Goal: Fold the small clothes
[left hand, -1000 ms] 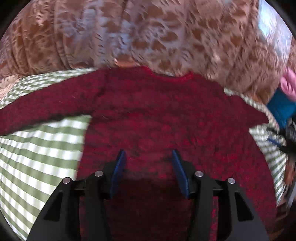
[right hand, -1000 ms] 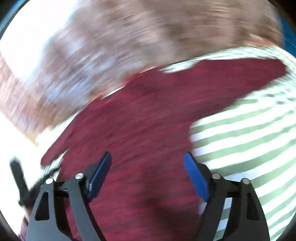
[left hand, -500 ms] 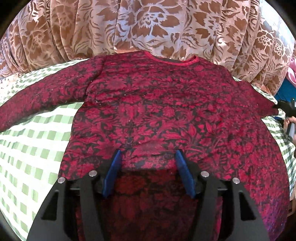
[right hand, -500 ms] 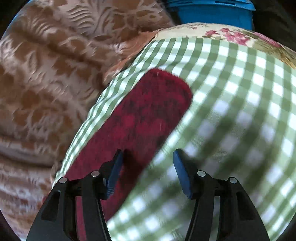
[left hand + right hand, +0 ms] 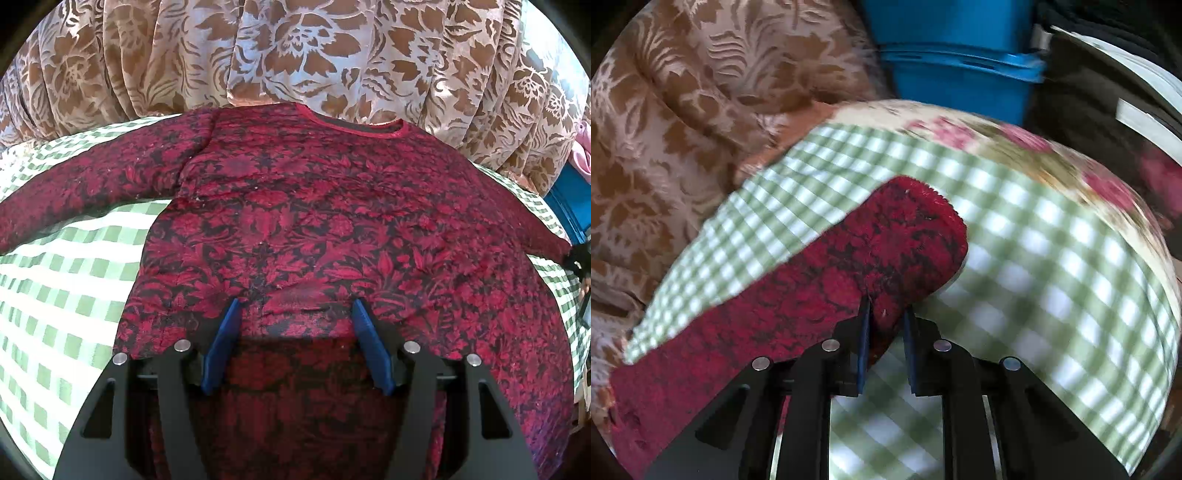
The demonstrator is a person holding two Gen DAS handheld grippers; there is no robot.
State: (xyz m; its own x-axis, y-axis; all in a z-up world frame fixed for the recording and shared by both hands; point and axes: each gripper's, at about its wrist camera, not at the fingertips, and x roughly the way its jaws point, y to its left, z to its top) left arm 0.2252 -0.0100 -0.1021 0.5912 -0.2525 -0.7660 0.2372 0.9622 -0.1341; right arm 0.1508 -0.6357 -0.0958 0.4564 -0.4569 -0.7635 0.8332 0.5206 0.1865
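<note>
A dark red floral long-sleeved top (image 5: 314,221) lies spread flat on the green checked cloth (image 5: 66,295), neckline at the far side and sleeves stretched out to both sides. My left gripper (image 5: 295,328) hovers over the lower middle of the top, jaws open, with only flat fabric beneath them. In the right wrist view my right gripper (image 5: 886,321) is shut on the near edge of the right sleeve (image 5: 879,251), close to the cuff. From the left wrist view that gripper (image 5: 576,256) is a dark shape at the sleeve tip on the far right.
A brown floral curtain (image 5: 295,55) hangs behind the surface. A blue container (image 5: 956,66) stands past the far right corner, with pink fabric (image 5: 581,151) near it. A rose-patterned cloth (image 5: 1015,144) shows under the checked cloth along the right edge.
My right gripper swung from over the top's body out to the right sleeve end and closed on it. The left gripper stayed in place and spread its jaws a little.
</note>
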